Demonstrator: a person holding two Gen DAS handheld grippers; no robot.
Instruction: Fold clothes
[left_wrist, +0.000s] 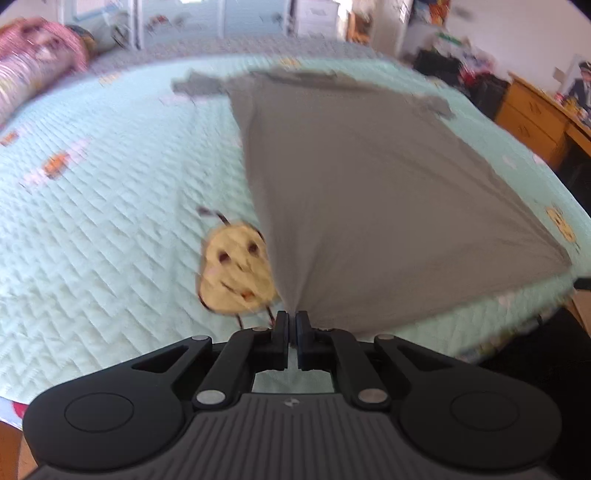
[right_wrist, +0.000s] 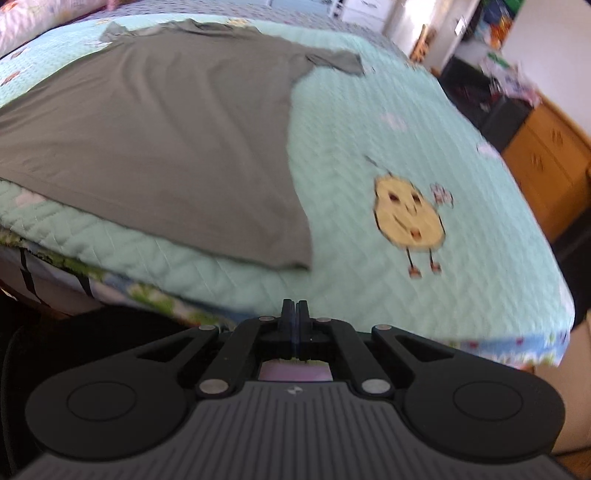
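A grey T-shirt (left_wrist: 369, 177) lies spread on a mint quilted bedspread (left_wrist: 110, 240), collar and sleeves toward the far side. My left gripper (left_wrist: 292, 317) is shut on the shirt's near hem corner, and the cloth rises taut into its pads. In the right wrist view the same T-shirt (right_wrist: 166, 140) lies flat at the left, its other near corner resting on the bedspread (right_wrist: 369, 110). My right gripper (right_wrist: 294, 306) is shut with nothing in it, over the bed's front edge, to the right of and nearer than that corner.
Yellow cartoon figures (left_wrist: 236, 273) (right_wrist: 408, 216) are printed on the bedspread. A pink patterned pillow (left_wrist: 33, 74) lies at the far left. A wooden dresser (right_wrist: 546, 155) and dark cluttered shelves (left_wrist: 458, 70) stand past the bed's right side. The bed's front edge (right_wrist: 480, 343) runs just ahead of the right gripper.
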